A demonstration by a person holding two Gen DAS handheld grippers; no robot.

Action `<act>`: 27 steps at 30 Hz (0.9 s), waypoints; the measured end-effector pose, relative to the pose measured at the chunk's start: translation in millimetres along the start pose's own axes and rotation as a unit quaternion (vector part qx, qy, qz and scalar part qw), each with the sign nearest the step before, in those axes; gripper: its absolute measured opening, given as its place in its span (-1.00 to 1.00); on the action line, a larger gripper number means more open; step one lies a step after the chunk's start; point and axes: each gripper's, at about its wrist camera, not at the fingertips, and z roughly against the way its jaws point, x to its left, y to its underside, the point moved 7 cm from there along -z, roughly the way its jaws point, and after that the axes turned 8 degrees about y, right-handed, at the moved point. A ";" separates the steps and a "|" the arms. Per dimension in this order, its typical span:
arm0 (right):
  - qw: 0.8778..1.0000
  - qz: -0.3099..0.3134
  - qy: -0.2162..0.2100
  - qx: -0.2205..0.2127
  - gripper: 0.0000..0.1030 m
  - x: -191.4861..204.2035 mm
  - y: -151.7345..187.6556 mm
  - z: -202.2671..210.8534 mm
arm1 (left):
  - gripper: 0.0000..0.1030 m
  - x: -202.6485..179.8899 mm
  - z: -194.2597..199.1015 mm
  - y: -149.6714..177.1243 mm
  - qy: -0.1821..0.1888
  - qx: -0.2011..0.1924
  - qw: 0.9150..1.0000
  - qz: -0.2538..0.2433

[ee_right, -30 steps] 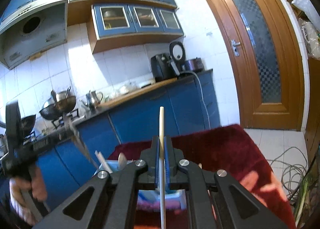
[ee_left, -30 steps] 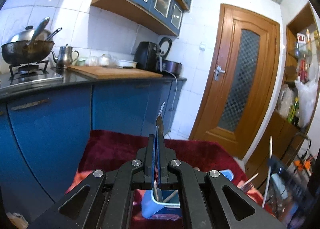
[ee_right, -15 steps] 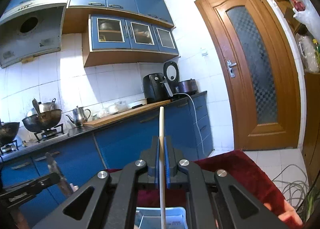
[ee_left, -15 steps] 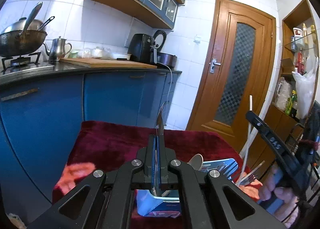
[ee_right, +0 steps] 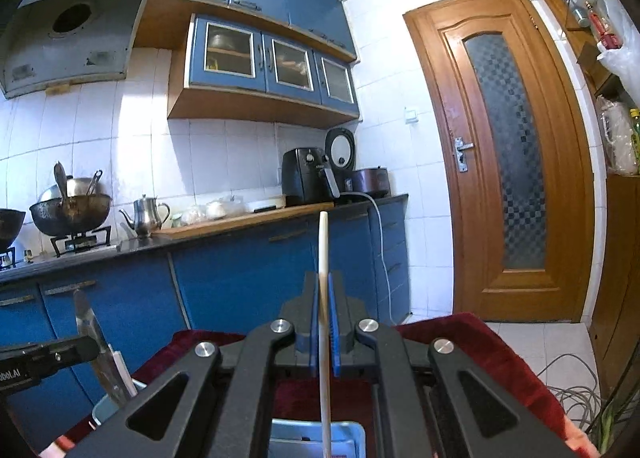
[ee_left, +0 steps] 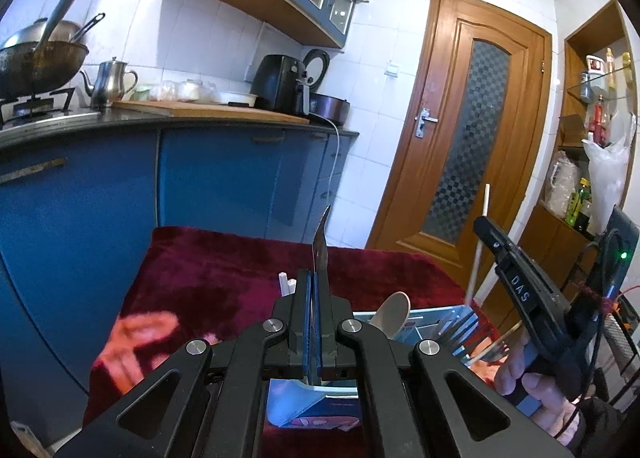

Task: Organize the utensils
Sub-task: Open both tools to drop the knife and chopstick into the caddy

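Tongs hide knife handle.

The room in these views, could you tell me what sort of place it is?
A home kitchen, most likely: a wok sits on a gas stove, a kettle stands on the counter, and blue cabinets hang above.

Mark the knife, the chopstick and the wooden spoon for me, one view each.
knife [ee_left: 321,250], left wrist view, on the blade above the shut left gripper.
chopstick [ee_right: 323,254], right wrist view, on the pale shaft above the shut right gripper.
wooden spoon [ee_left: 394,312], left wrist view, on its bowl.
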 end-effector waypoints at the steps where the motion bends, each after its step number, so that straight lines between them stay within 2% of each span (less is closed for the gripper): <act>1: 1.000 0.000 -0.003 0.006 -0.87 -0.2 2.2 -0.2 | -0.98 0.1 -0.2 0.6 0.000 0.003 1.000 0.002; 3: 1.000 -0.006 -0.012 0.024 -0.83 -0.4 6.0 -1.8 | -0.97 0.2 -0.3 1.9 -0.001 0.008 1.000 0.005; 5: 0.999 -0.014 -0.017 0.035 -0.70 -2.0 6.5 -0.3 | -0.91 -0.4 1.6 2.6 -0.001 0.011 1.000 0.007; 7: 0.999 -0.020 -0.021 0.036 -0.58 -4.3 3.6 3.6 | -0.73 -2.6 4.7 3.2 0.001 0.014 1.000 0.007; 10: 0.999 -0.030 -0.026 0.035 -0.55 -7.7 -2.5 10.7 | -0.60 -5.7 10.6 2.4 0.004 0.017 1.000 0.009; 21: 0.998 -0.047 -0.031 0.036 -0.48 -20.5 -28.2 61.6 | -0.58 -32.2 54.7 -4.6 0.005 0.005 1.000 -0.014; 27: 0.998 -0.046 -0.033 0.035 -0.48 -21.6 -41.9 98.2 | -0.58 -41.9 86.9 -4.1 -0.008 0.004 1.000 -0.026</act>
